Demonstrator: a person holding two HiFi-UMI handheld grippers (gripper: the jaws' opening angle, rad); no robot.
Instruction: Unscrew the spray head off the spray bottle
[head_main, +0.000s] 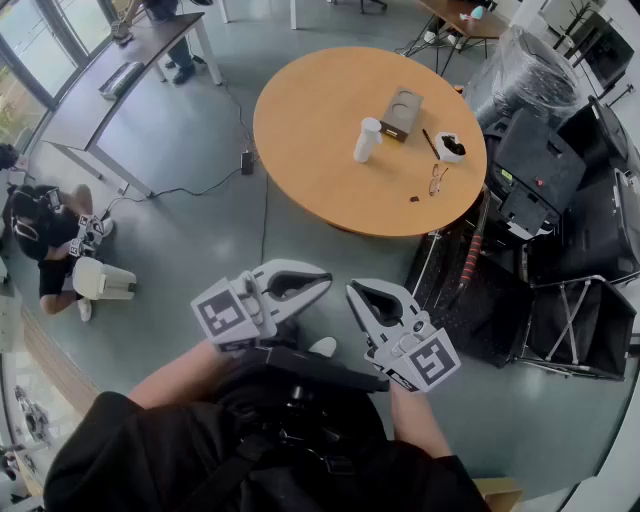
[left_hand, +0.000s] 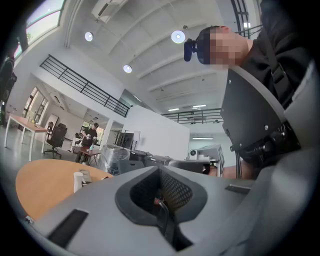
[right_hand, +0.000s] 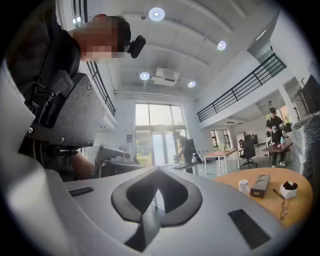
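1. Surface: a round table with an orange-brown wooden top (head_main: 320, 175) stands on the grey floor (head_main: 200, 250), in the upper middle of the head view and well apart from both tools.
2. Task's thing: a white upright cylindrical bottle (head_main: 367, 139) stands near the middle of the surface with nothing touching it. It is too small here to make out its spray head. It also shows in the left gripper view (left_hand: 77, 181) and the right gripper view (right_hand: 243, 186).
3. Other things on the surface: a grey-brown rectangular box (head_main: 401, 112) lies just beside the bottle. A thin black pen (head_main: 430, 143), a small white bowl with dark contents (head_main: 450, 147) and a pair of spectacles (head_main: 437, 180) lie nearer the right edge.
4. Left tool (head_main: 318, 279): a pale grey two-jaw gripper held level in front of the person's dark-clothed chest. Its jaws are together with nothing between them (left_hand: 160, 170).
5. Right tool (head_main: 356, 296): it has the same build and is held level just beside the left one. Its jaws are likewise closed and empty (right_hand: 157, 171).
6. Room, low: black equipment cases (head_main: 545, 150) crowd the floor to the right of the surface. A long grey desk (head_main: 110, 75) stands at upper left, and a person sits on the floor (head_main: 40, 230) at far left.
7. Room, high: a white ceiling with round lamps (right_hand: 156, 13), a dark balcony railing (right_hand: 240, 87) and tall glazed doors (right_hand: 152, 135).
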